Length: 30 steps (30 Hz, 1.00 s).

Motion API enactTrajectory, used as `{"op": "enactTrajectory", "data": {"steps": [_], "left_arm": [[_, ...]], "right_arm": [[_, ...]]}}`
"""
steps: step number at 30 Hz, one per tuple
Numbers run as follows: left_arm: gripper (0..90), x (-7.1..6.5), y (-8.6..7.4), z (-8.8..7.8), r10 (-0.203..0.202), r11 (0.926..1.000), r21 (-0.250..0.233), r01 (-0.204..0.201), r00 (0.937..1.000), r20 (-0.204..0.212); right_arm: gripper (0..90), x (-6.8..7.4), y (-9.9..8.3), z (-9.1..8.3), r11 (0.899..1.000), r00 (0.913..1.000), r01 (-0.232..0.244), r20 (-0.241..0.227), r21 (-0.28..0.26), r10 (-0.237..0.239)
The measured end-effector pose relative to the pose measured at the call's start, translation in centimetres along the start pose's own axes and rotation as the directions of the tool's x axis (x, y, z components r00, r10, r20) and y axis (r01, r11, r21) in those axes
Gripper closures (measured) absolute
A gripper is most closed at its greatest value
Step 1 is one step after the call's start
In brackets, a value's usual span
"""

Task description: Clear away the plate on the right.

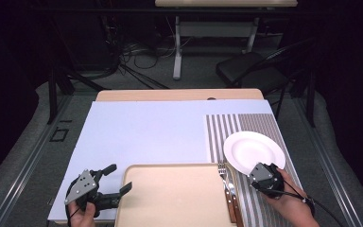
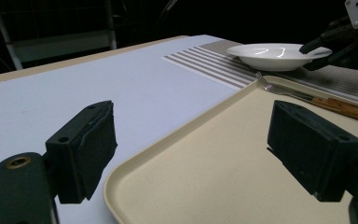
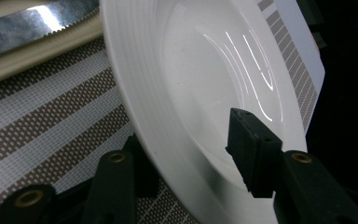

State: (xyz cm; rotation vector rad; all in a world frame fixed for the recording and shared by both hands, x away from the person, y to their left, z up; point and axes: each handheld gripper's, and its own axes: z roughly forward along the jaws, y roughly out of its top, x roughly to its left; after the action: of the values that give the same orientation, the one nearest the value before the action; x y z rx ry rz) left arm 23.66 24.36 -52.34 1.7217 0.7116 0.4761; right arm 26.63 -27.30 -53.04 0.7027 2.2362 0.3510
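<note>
A: Where's the white plate (image 1: pixel 254 150) seen?

B: On the striped placemat (image 1: pixel 238 124), right side of the table (image 1: pixel 142 127), just beside the beige tray (image 1: pixel 175 194). A fork (image 1: pixel 223 172) and a wooden-handled knife (image 1: pixel 230 204) are laid along the tray's right edge.

A: Right hand-held gripper (image 1: pixel 259 172)?

B: Set over the plate's near rim, w/ one jaw above the plate and one below the rim. Jaws are partly closed; whether the pads are pressed on the rim can't be told.

A: Left hand-held gripper (image 1: pixel 116 177)?

B: Held wide open, nothing gripped, w/ the tray's near-left corner framed betw. its jaws.
</note>
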Motion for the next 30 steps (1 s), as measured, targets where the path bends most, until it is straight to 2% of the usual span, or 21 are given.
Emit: {"op": "enactTrajectory", "data": {"steps": [2,6,7,8,9,11,12,13,14,15,17,25,28,29,30], "left_arm": [[15.7,0.0,0.0,0.0,0.000,1.0000,-0.002,0.000,1.0000,-0.004],[15.7,0.0,0.0,0.0,0.000,1.0000,0.001,0.000,1.0000,-0.001],[15.7,0.0,0.0,0.0,0.000,1.0000,0.001,0.000,1.0000,-0.003],[15.7,0.0,0.0,0.0,0.000,1.0000,0.001,0.000,1.0000,-0.003],[15.7,0.0,0.0,0.0,-0.001,1.0000,0.002,0.001,1.0000,-0.001],[15.7,0.0,0.0,0.1,-0.001,1.0000,0.002,0.001,1.0000,-0.001],[15.7,0.0,0.0,0.0,0.000,1.0000,0.005,0.000,1.0000,-0.002],[15.7,0.0,0.0,0.0,-0.001,1.0000,0.004,0.001,1.0000,-0.001],[15.7,0.1,0.0,0.0,-0.001,1.0000,0.004,0.001,1.0000,-0.001],[15.7,0.1,0.0,0.0,-0.002,1.0000,0.004,0.002,1.0000,-0.001],[15.7,0.1,0.0,0.0,-0.001,1.0000,0.005,0.001,1.0000,-0.001],[15.7,0.1,0.0,0.0,-0.001,1.0000,0.006,0.001,1.0000,-0.001],[15.7,0.1,0.0,0.0,0.000,1.0000,0.006,0.000,1.0000,0.000],[15.7,0.1,0.0,0.1,0.000,1.0000,0.003,0.000,1.0000,0.002],[15.7,0.1,0.0,0.1,0.000,1.0000,0.003,0.000,1.0000,0.001]], "right_arm": [[64.0,0.0,-0.1,-0.1,1.000,0.9999,-0.007,-0.010,0.004,0.007],[66.1,-0.2,-0.3,-0.2,1.000,0.9997,0.007,-0.022,-0.009,-0.008],[66.5,-0.3,-0.3,-0.2,1.000,0.9995,0.021,-0.024,0.005,-0.021],[66.9,-0.3,-0.2,-0.1,1.000,0.9993,0.029,-0.023,-0.005,-0.029],[67.5,-0.3,-0.1,-0.2,0.999,0.9989,0.039,-0.026,0.016,-0.038],[68.7,-0.5,0.1,-0.2,0.997,0.9969,0.075,-0.026,0.002,-0.075],[69.3,-0.5,0.2,-0.3,0.996,0.9959,0.085,-0.031,0.021,-0.085],[70.2,-0.4,0.2,-0.2,0.996,0.9959,0.084,-0.035,0.005,-0.084],[70.8,-0.5,0.4,-0.3,0.994,0.9938,0.106,-0.036,0.016,-0.105],[71.4,-0.5,0.5,-0.3,0.994,0.9937,0.105,-0.044,0.033,-0.103],[72.3,-0.6,0.6,-0.2,0.992,0.9916,0.122,-0.046,0.017,-0.121],[76.4,-0.4,1.1,0.0,0.975,0.9744,0.221,-0.047,0.035,-0.220],[78.4,-0.2,1.2,0.0,0.959,0.9609,0.276,-0.042,0.062,-0.273],[78.8,-0.1,1.2,0.1,0.956,0.9571,0.289,-0.032,0.049,-0.288],[79.3,-0.1,1.2,0.0,0.951,0.9533,0.302,-0.037,0.069,-0.300]]}}
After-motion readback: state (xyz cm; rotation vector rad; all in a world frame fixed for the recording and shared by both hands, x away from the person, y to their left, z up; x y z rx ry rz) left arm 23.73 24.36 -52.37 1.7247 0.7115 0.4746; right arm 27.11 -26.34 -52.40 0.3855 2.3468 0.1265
